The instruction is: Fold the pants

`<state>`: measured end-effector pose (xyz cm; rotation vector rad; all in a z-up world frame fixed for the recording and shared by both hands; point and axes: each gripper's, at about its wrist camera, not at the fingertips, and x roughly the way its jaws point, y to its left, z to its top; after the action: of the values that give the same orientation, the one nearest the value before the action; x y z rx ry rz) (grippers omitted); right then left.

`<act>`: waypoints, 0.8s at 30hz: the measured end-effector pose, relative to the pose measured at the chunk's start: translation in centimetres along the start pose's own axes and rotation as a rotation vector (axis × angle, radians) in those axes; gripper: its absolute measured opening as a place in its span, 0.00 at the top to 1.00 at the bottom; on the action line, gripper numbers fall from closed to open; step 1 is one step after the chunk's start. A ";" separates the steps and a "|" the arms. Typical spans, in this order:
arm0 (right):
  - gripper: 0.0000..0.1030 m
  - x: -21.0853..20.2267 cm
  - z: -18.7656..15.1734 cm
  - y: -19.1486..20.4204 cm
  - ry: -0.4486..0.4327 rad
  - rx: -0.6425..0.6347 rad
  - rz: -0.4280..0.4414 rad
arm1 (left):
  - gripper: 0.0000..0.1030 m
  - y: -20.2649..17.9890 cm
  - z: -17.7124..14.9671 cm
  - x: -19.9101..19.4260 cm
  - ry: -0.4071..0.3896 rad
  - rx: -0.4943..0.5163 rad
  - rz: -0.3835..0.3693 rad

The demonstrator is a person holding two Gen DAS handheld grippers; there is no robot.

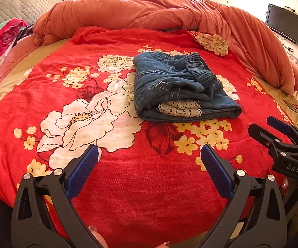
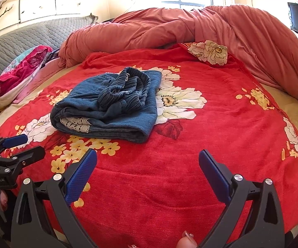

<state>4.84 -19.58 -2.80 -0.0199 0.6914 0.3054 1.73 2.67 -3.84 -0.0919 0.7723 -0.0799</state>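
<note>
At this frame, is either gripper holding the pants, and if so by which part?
Nothing is held. The left gripper and right gripper are both open, short of the folded pants, which lie free on the red blanket.

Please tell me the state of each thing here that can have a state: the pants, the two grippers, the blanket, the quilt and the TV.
pants: folded into a compact bundle, lace trim showing at the near edge.
left gripper: open, empty.
right gripper: open, empty.
floral blanket: spread flat on the bed.
orange quilt: bunched up behind.
TV: screen dark.
</note>
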 end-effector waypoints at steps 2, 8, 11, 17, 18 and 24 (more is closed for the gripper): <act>0.05 0.0 0.0 0.0 -0.001 0.001 -0.001 | 0.09 0.0 0.0 0.0 0.001 0.001 0.000; 0.05 0.2 0.0 -0.4 0.002 0.015 -0.001 | 0.09 0.0 0.2 -0.1 -0.006 -0.002 0.003; 0.05 0.3 0.0 -0.5 0.007 0.011 0.000 | 0.09 0.1 0.3 -0.1 -0.007 -0.007 0.000; 0.05 0.5 -0.1 -0.5 0.014 0.010 -0.004 | 0.09 0.2 0.4 -0.3 -0.009 -0.010 0.009; 0.05 0.5 -0.1 -0.5 0.014 0.011 -0.004 | 0.09 0.2 0.4 -0.3 -0.009 -0.010 0.010; 0.05 0.5 -0.1 -0.6 0.016 0.014 -0.007 | 0.09 0.2 0.4 -0.4 -0.006 -0.014 0.016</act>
<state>5.31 -20.06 -3.23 -0.0118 0.7096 0.2940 1.69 2.97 -3.28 -0.0989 0.7676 -0.0595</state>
